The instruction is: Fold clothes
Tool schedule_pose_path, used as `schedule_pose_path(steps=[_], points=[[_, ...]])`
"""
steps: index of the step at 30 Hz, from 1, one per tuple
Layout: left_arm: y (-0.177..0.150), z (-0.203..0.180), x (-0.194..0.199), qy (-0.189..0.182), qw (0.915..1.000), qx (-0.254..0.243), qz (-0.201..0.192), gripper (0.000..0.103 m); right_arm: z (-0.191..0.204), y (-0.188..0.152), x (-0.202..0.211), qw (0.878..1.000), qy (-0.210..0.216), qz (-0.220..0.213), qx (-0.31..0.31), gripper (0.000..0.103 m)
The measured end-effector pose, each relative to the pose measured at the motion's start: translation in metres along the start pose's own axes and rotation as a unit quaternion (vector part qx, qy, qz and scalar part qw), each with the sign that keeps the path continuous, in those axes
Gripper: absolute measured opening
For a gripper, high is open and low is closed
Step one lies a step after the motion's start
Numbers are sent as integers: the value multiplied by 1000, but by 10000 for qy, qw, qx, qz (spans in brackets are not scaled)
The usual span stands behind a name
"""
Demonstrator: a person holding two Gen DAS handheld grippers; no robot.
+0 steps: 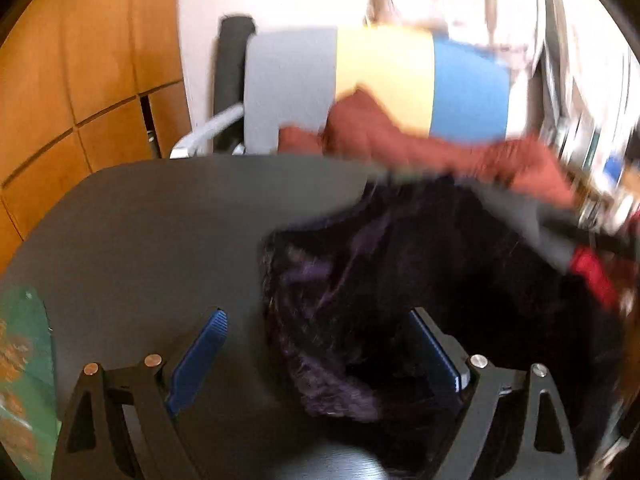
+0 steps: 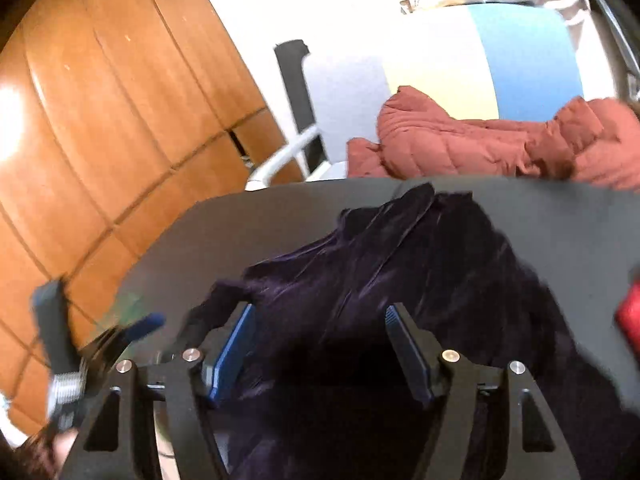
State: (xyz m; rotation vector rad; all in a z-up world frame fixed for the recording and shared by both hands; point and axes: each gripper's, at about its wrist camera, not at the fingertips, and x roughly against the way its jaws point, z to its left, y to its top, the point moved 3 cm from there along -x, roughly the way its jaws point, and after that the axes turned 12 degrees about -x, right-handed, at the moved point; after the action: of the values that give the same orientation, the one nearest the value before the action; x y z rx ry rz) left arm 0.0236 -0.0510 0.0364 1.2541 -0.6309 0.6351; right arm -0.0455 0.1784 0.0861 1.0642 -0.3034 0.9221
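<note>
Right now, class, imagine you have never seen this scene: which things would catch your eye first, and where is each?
The dark purple garment lies crumpled on the dark table, with both grippers, left and right, open around its near edge. Behind the table's far edge a rust-red quilted jacket is heaped against a chair back striped grey, yellow and blue.

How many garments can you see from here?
2. A dark purple garment lies crumpled on the dark table, in front of both tools. A rust-red jacket sits at the table's far edge, by the chair. More could be hidden outside the views.
</note>
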Motion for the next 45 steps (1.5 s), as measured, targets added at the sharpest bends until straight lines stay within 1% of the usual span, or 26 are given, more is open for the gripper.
schedule_pose_path(steps=[1,3,8,10,11,12,14,16,18,20,21,22,23,25,26,27,30,32,33,34,35,36,39,41,43,45], points=[[-5,0,-9,39,9998,-48,177,93,1,10,-15,9999,-146,45,-3,69],[-16,7,-19,-131,9992,197,310,93,-2,21,-40,9996,-187,172,-98,69],[-28,26,-18,-469,9958,749,237,93,-16,30,-105,9978,-408,413,-326,66],[-27,31,-13,-463,9958,770,150,93,-24,30,-125,9963,-421,537,-517,52],[-27,33,-10,-446,9959,774,106,93,-25,30,-133,9959,-397,612,-538,25],[-26,35,-7,-427,9960,787,62,93,-23,30,-134,9962,-355,619,-497,7],[-26,44,0,-459,9949,898,-60,93,-15,30,-131,9978,-237,522,-338,7],[-28,56,8,-442,9925,1124,-180,93,7,28,-114,9995,95,300,15,7],[-31,69,17,-401,9892,1378,-294,93,36,21,-96,9971,671,195,311,7],[-33,82,26,-361,9851,1630,-408,93,69,6,-80,9869,1466,310,592,7],[-35,89,30,-340,9828,1756,-465,93,86,-6,-77,9788,1842,521,727,7],[-36,95,35,-320,9802,1881,-522,93,100,-20,-78,9702,2096,887,832,8],[-37,102,39,-299,9775,2006,-578,93,114,-34,-80,9596,2331,1268,932,12],[-42,114,46,-268,9722,2232,-651,93,128,-61,-80,9470,2434,1776,1110,29],[-46,117,46,-266,9705,2312,-629,93,128,-68,-77,9478,2338,1820,1178,52],[-51,121,47,-265,9687,2391,-606,91,123,-71,-71,9525,2227,1718,1171,66],[-62,129,47,-301,9641,2584,-531,91,84,-52,-44,9722,2022,949,699,67],[-59,122,42,-472,9643,2563,-464,91,49,-33,-39,9890,1283,634,381,67],[-55,117,39,-583,9644,2542,-439,91,31,-24,-37,9946,896,481,225,67],[-50,111,38,-696,9643,2520,-432,91,19,-19,-40,9970,532,525,188,67],[-44,104,37,-811,9639,2496,-445,91,7,-15,-44,9980,170,593,168,67],[-38,98,36,-925,9635,2471,-457,91,2,-13,-50,9973,-40,701,230,67],[-17,77,31,-1100,9690,2193,-280,92,8,-21,-72,9900,-657,998,750,67],[-4,67,27,-1091,9729,2032,-172,92,6,-26,-81,9866,-850,1167,764,67],[3,62,22,-1028,9738,2021,-160,92,-2,-31,-89,9850,-883,1384,525,67],[9,61,13,-919,9746,2040,-112,92,1,-35,-98,9834,-1031,1412,476,67]])
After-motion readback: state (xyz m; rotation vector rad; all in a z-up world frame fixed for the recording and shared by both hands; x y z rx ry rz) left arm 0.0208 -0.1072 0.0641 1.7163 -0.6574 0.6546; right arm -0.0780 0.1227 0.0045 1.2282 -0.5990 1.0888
